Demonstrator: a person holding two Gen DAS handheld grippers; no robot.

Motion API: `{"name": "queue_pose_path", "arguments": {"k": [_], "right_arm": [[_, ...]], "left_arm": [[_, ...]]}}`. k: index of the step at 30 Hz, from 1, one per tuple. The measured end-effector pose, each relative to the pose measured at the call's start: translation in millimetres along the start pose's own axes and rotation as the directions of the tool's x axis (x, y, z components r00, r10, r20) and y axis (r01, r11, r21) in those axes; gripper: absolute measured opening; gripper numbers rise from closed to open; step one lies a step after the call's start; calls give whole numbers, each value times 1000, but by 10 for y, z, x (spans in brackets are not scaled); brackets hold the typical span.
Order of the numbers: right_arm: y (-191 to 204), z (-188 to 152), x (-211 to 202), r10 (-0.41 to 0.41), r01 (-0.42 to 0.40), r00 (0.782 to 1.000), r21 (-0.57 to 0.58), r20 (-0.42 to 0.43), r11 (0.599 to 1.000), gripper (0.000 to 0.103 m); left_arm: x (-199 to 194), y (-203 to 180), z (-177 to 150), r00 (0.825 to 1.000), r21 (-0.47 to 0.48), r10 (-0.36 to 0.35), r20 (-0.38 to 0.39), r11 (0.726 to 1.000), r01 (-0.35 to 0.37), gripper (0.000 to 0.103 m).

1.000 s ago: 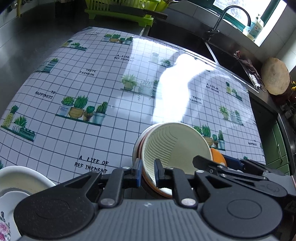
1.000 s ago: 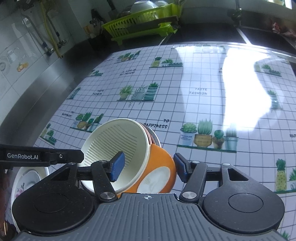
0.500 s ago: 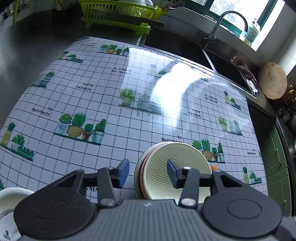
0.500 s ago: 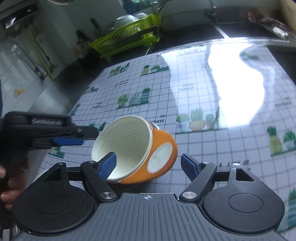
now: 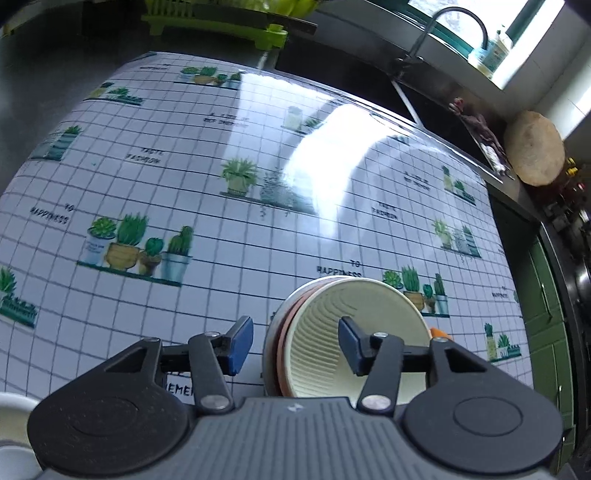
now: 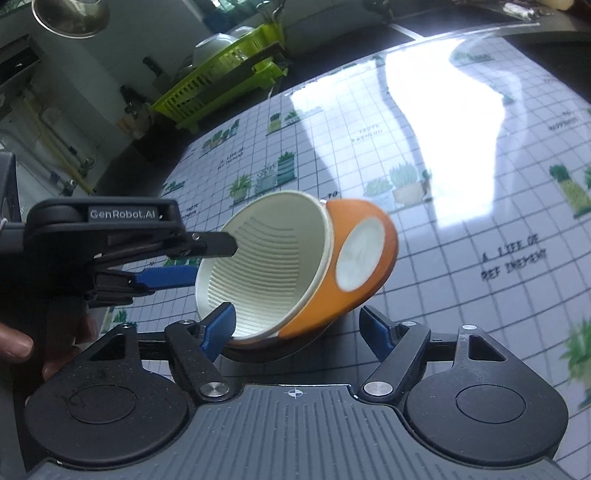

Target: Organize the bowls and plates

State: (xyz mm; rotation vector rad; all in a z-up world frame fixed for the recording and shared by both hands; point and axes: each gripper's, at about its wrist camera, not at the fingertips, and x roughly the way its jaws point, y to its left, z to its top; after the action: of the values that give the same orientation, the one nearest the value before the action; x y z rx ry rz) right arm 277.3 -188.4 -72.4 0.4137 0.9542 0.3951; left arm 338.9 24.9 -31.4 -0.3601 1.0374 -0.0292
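The right tool has been closing, its blue pads apart around the tilted orange bowl, neither visibly pressing. The left tool has just opened and straddles the ribbed cream bowl's rim. The nested bowls sit near the bench's front edge.

Two grippers, one stack of nested bowls, one dish rack.

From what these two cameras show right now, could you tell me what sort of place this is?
Most likely a home kitchen. A green dish rack holding washed crockery stands at the back of the counter, a curved tap rises over a dark sink below a window, and a plant-print cloth covers the worktop.
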Motion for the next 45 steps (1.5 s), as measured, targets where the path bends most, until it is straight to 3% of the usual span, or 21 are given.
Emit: {"name": "queue_pose_path", "arguments": {"k": [6, 16, 27, 36, 45], "right_arm": [[45, -21, 96, -22, 22, 1000, 18, 7, 1000, 65], [88, 15, 220, -79, 79, 997, 3, -4, 997, 59], [57, 111, 274, -122, 119, 991, -70, -45, 990, 45], [72, 115, 289, -128, 120, 990, -115, -65, 986, 45], [122, 117, 198, -95, 80, 991, -147, -94, 986, 45]], "left_arm": [[112, -13, 12, 999, 27, -24, -23, 999, 25, 49], [273, 85, -1, 998, 14, -31, -55, 999, 32, 30], [262, 43, -12, 998, 31, -13, -67, 999, 15, 29], [307, 62, -31, 998, 24, -3, -65, 1000, 5, 21], [63, 64, -129, 999, 16, 13, -31, 1000, -12, 19]]}}
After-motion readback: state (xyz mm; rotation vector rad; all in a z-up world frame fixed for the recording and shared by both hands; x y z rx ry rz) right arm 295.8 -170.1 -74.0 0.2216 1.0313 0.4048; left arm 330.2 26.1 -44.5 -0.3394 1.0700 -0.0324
